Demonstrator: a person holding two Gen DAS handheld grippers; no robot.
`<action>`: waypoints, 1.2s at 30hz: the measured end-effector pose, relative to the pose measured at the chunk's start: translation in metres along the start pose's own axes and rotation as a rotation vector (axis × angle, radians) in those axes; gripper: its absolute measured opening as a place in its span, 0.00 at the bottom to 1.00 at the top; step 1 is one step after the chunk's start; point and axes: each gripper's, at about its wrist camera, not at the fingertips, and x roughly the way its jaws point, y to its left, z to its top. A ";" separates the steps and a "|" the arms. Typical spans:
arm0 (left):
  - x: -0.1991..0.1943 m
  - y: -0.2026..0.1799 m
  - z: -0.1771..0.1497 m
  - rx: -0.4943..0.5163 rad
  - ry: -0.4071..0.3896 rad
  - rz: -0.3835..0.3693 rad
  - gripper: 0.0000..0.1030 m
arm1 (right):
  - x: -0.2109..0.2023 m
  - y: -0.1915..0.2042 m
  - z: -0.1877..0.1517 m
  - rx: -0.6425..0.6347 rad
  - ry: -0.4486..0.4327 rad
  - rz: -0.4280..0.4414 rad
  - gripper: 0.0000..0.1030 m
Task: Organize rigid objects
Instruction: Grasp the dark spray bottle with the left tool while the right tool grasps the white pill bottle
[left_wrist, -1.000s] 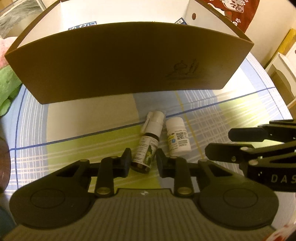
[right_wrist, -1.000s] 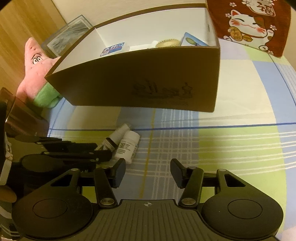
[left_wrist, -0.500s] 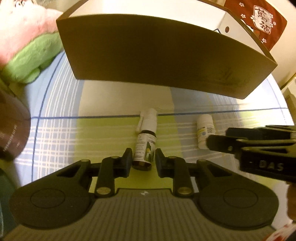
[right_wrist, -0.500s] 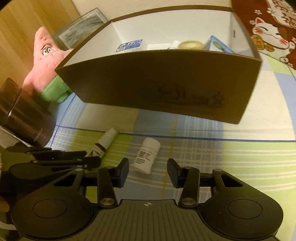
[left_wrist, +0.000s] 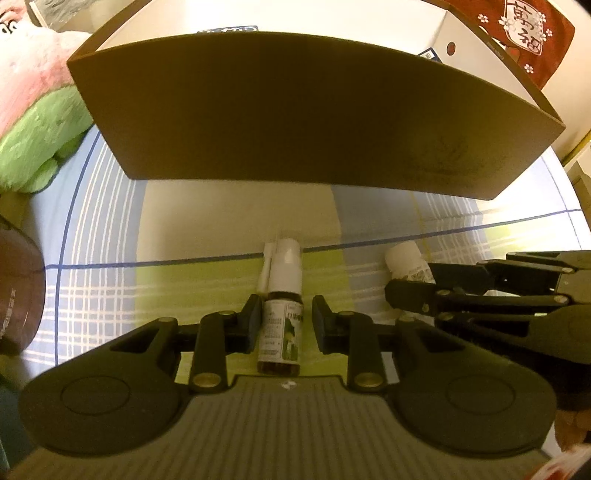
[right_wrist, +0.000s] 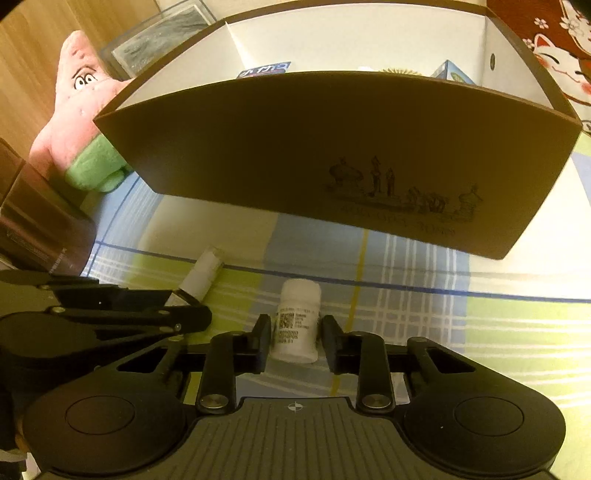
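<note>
**Grippers closing around two small bottles on the checked cloth**

Fingers of the left gripper (left_wrist: 283, 325) are standing narrow around the brown glass spray bottle with a white nozzle cap (left_wrist: 282, 306), which is lying on the blue, white and green checked cloth (right_wrist: 480, 332). The left pad is sitting against the bottle's side; a thin gap is showing at the right pad, so a firm grip cannot be confirmed. The right gripper (right_wrist: 294, 338) has just been closing, with the small white plastic pill bottle (right_wrist: 297, 321) lying between its pads; slivers of cloth seem to be showing on both sides, so contact is hard to judge.

In the left wrist view, the right gripper's black fingers are covering most of the pill bottle. The labels are too small to read.

Ahead of both grippers, the large brown cardboard box with white inner walls (right_wrist: 332, 155) is blocking the view beyond; only the tops of its contents are peeking over the rim. To the left, a pink and green plush starfish toy (right_wrist: 79, 122) is leaning beside the box, and a dark brown cylindrical container (left_wrist: 18, 295) is standing nearer.
</note>
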 end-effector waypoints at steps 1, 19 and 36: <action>0.001 -0.001 0.000 0.001 0.000 0.005 0.25 | 0.001 0.001 0.001 -0.004 -0.001 -0.001 0.31; 0.004 -0.010 -0.004 0.033 0.002 0.040 0.21 | 0.008 0.012 -0.008 -0.148 -0.026 -0.022 0.26; -0.019 -0.009 -0.015 0.009 -0.014 0.032 0.21 | -0.016 0.002 -0.017 -0.093 -0.021 0.017 0.26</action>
